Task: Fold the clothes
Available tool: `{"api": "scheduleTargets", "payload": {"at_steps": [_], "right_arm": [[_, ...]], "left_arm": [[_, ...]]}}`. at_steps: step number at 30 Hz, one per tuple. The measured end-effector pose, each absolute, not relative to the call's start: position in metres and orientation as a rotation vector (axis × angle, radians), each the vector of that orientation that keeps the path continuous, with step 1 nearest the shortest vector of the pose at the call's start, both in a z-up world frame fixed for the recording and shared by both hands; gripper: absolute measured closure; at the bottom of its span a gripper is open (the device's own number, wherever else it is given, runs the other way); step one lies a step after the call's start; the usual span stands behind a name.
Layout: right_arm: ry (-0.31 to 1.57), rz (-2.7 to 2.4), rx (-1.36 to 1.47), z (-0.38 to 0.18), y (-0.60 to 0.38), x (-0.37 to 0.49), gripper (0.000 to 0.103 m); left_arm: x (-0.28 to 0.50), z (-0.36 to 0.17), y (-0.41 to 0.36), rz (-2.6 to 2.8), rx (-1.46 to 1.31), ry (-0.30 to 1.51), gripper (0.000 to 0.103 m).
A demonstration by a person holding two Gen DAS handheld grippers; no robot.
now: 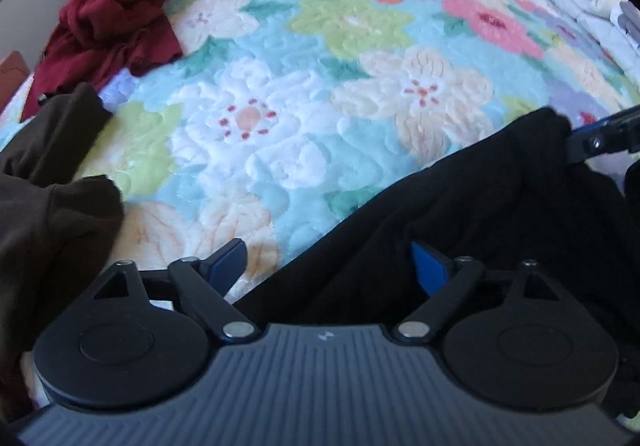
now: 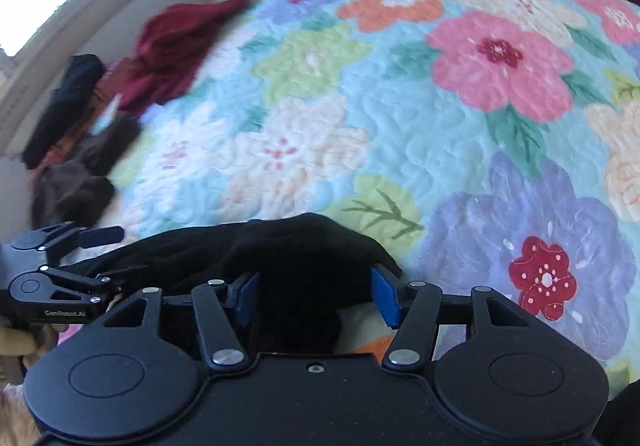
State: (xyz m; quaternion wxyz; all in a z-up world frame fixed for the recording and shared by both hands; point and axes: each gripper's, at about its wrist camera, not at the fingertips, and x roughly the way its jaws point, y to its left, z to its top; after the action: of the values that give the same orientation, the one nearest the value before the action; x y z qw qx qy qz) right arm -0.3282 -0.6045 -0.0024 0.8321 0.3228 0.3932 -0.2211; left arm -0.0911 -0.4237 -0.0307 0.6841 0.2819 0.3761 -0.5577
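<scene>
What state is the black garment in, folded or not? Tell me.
Not folded. The black garment lies bunched and creased at the near edge of the quilt, with no flat, squared layers showing.

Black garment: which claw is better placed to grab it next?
Right, probably. The black garment bunches squarely between the right claw's open fingers. The left claw is open too, but straddles the garment's edge, one finger over the floral bedspread.

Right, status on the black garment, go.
Left gripper open, right gripper open. Black garment bunched between both, ungripped. Brown garment beside it.
</scene>
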Motion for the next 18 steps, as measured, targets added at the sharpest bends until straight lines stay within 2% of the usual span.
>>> {"api": "scheduleTargets", "payload": {"at_steps": [4, 9, 10, 11, 12, 13, 14, 15, 18], "right_arm": [[0.827, -0.449, 0.689, -0.009, -0.602, -0.32, 0.032], [0.847, -0.433, 0.612, -0.02, -0.597, -0.298, 0.026], [0.849, -0.421, 0.565, -0.02, -0.593, -0.293, 0.028], [0.849, -0.407, 0.511, -0.019, -0.589, -0.289, 0.041], [0.844, -0.392, 0.466, -0.017, -0.585, -0.286, 0.069], [0.834, -0.379, 0.43, -0.013, -0.583, -0.284, 0.079], [0.823, -0.365, 0.395, -0.008, -0.581, -0.282, 0.084], [0.813, -0.351, 0.359, -0.004, -0.579, -0.281, 0.089], [0.75, -0.362, 0.281, 0.018, -0.581, -0.281, 0.092]], "left_arm": [[-0.09, -0.038, -0.427, -1.249, 0.618, 0.879, 0.0], [-0.095, -0.045, -0.428, -1.219, 0.603, 0.857, 0.001], [-0.096, -0.044, -0.426, -1.223, 0.582, 0.832, 0.018], [-0.098, -0.041, -0.424, -1.236, 0.565, 0.807, 0.047], [-0.101, -0.037, -0.423, -1.256, 0.554, 0.795, 0.059], [-0.105, -0.033, -0.423, -1.276, 0.545, 0.789, 0.078], [-0.109, -0.03, -0.424, -1.289, 0.539, 0.775, 0.088], [-0.115, -0.027, -0.425, -1.289, 0.547, 0.744, 0.089], [-0.115, -0.015, -0.43, -1.261, 0.55, 0.656, 0.094]]}}
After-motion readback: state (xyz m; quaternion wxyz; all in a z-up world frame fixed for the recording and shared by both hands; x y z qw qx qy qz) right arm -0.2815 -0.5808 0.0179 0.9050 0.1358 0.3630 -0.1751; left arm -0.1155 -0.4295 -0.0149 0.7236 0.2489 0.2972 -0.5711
